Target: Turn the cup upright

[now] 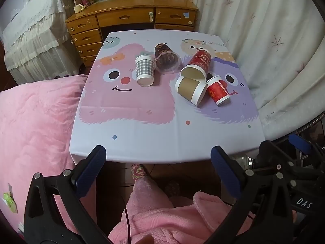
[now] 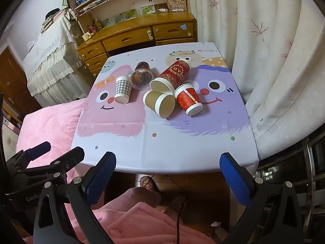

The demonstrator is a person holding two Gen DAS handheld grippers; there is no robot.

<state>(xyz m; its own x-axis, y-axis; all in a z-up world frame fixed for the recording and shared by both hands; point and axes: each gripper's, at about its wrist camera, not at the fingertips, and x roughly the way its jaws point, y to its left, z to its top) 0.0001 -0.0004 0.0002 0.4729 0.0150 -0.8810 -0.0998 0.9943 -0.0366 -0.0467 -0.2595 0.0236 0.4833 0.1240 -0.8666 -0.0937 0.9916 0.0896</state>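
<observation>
Several cups lie tipped in the middle of the table (image 1: pixel 142 138): a grey checked cup (image 1: pixel 144 70) (image 2: pixel 123 89), a dark clear plastic cup (image 1: pixel 165 58) (image 2: pixel 142 75), a tall red patterned cup (image 1: pixel 198 65) (image 2: pixel 172 75), a brown cup (image 1: pixel 191 90) (image 2: pixel 160 102) and a small red cup (image 1: pixel 218 90) (image 2: pixel 189 99). My left gripper (image 1: pixel 158 158) is open and empty, held off the table's near edge. My right gripper (image 2: pixel 167 165) is open and empty too, also off the near edge, to the right of the left one.
A pink bed cover (image 1: pixel 34 126) lies left of the table. A white curtain (image 1: pixel 274 40) hangs on the right. A wooden desk with drawers (image 1: pixel 132 18) stands behind the table. A pink robe (image 1: pixel 162 213) and slippers are below the grippers.
</observation>
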